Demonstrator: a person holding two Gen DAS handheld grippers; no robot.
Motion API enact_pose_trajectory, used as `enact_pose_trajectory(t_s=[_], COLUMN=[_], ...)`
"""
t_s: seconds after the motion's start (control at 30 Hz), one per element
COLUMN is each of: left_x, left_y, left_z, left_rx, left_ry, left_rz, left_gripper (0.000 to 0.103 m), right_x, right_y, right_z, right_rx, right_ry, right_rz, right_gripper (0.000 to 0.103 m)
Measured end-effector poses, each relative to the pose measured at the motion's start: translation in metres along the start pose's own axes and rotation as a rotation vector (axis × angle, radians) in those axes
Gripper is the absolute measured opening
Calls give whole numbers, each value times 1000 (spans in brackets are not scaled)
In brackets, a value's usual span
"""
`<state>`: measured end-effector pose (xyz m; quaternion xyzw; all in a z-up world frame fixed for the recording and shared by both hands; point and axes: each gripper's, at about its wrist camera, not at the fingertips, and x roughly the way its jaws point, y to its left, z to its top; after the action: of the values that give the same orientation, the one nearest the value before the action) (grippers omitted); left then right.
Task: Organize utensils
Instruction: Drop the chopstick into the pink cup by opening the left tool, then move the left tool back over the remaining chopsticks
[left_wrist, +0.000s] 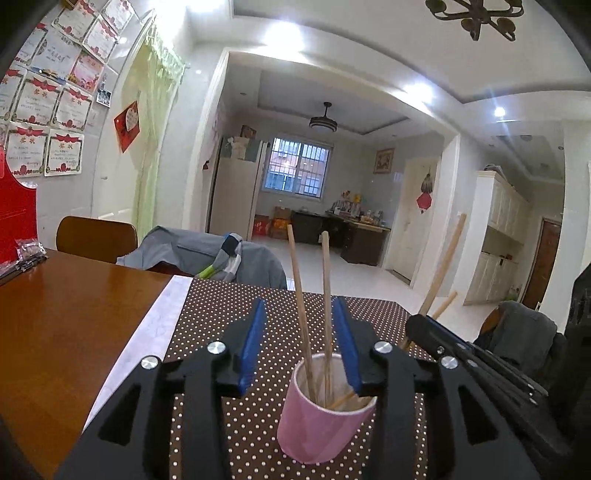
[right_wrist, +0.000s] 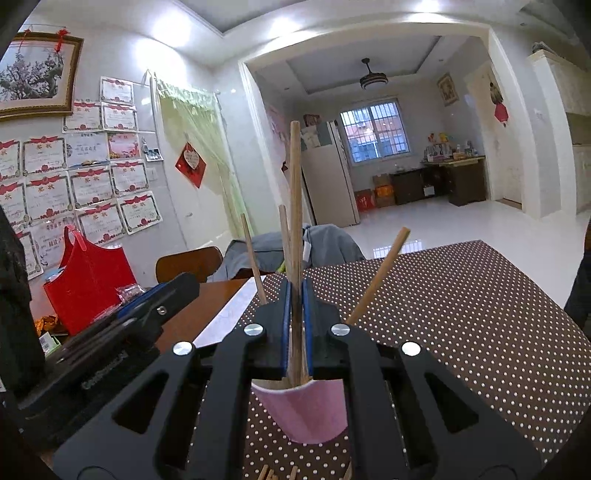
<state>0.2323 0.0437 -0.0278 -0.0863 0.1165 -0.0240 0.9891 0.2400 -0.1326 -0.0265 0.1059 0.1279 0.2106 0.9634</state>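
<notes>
The right gripper (right_wrist: 295, 291) is nearly closed on one chopstick (right_wrist: 294, 192), held upright with its lower end inside the pink cup (right_wrist: 306, 413). The left gripper (left_wrist: 301, 343) stands wide open around the cup's rim, its right finger seemingly touching it, though contact is hard to judge. To finish well, lower the chopstick until its tip rests on the cup's bottom, then part the fingers gently so it leans among the others (left_wrist: 327, 295) without tipping the cup; the left gripper could steady the cup. More chopsticks (right_wrist: 280, 472) lie on the dotted mat (right_wrist: 461, 314) just below the right gripper.
</notes>
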Motion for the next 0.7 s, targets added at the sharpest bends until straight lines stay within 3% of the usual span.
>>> enact_pose_trajectory(t_s=[0.13, 0.27, 0.53, 0.7], left_x=[-10, -19, -43, -57], left_y=[0, -1, -1, -5], left_z=[-1, -2, -6, -16], left_rx=[9, 8, 11, 18], left_ry=[10, 22, 66, 134], left_rz=[5, 5, 7, 0], left_gripper=[40, 41, 43, 45], right_x=[-6, -15, -40, -55], right_y=[-1, -3, -4, -10], right_z=[0, 0, -1, -12], right_rx=[10, 22, 20, 28], right_ry=[8, 12, 21, 62], right_rz=[-10, -10, -27, -42], right_gripper=[21, 49, 49, 52])
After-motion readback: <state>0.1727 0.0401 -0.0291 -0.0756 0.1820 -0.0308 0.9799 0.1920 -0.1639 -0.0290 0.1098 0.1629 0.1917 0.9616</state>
